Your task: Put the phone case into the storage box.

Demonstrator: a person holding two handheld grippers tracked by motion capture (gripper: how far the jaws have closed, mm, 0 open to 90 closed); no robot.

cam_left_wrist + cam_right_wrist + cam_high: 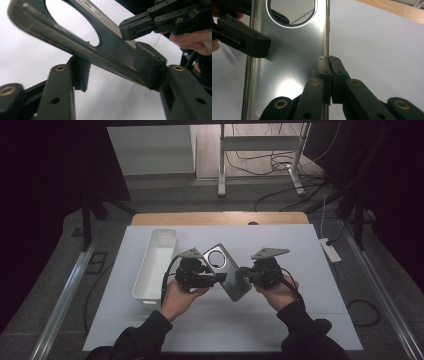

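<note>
A dark grey metallic phone case (227, 270) with a round camera hole is held tilted above the white mat, between both grippers. My left gripper (217, 279) is shut on its left long edge; in the left gripper view the case (110, 50) runs slantwise between the two pads (80, 72). My right gripper (245, 274) is shut on the opposite long edge, and its jaws (329, 65) pinch the case's thin rim (294, 57). One jaw of the left gripper (244, 42) lies across the case's face. The right gripper (150, 22) appears beyond the case.
An empty white rectangular bin (144, 270) stands on the mat left of my left hand. The white mat (225, 330) covers a wooden table (220, 218). A power strip (330, 249) lies off the right edge. Cables and a metal stand are on the floor behind.
</note>
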